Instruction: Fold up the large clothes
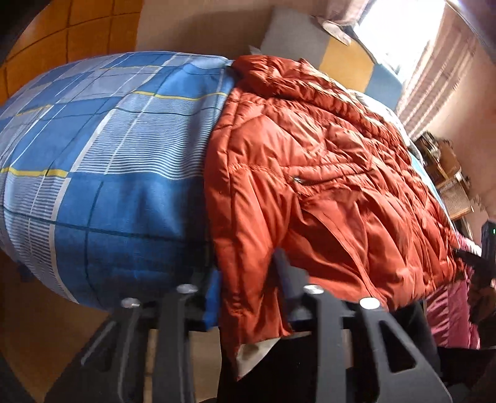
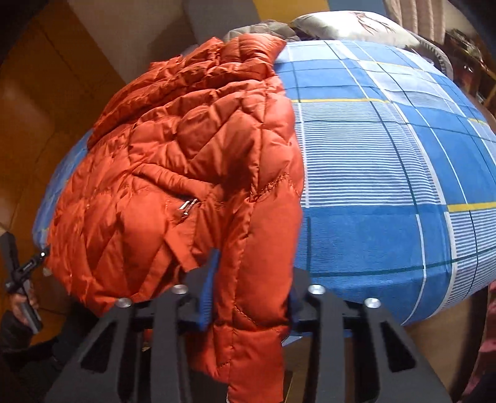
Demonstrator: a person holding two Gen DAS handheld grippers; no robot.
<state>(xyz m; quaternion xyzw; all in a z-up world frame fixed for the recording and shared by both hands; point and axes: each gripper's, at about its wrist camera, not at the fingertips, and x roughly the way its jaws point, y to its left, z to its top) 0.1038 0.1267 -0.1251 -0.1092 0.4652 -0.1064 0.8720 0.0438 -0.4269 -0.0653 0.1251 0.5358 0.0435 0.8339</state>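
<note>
The orange puffy jacket (image 1: 310, 173) lies on the bed (image 1: 108, 148), and its bottom edge hangs over the side of the bed. I think it is soft, light and a bit slippery, so it could slide off. Its corners look like good places to hold.

My left gripper (image 1: 248, 297) has orange cloth between its fingers; it looks pinched, near one bottom corner. My right gripper (image 2: 248, 294) pinches the padded edge near the other corner.

The bed has a blue checked sheet. A pillow (image 2: 356, 23) sits at the far end of the bed. Bright light comes through a window (image 1: 400, 34) past the bed.
</note>
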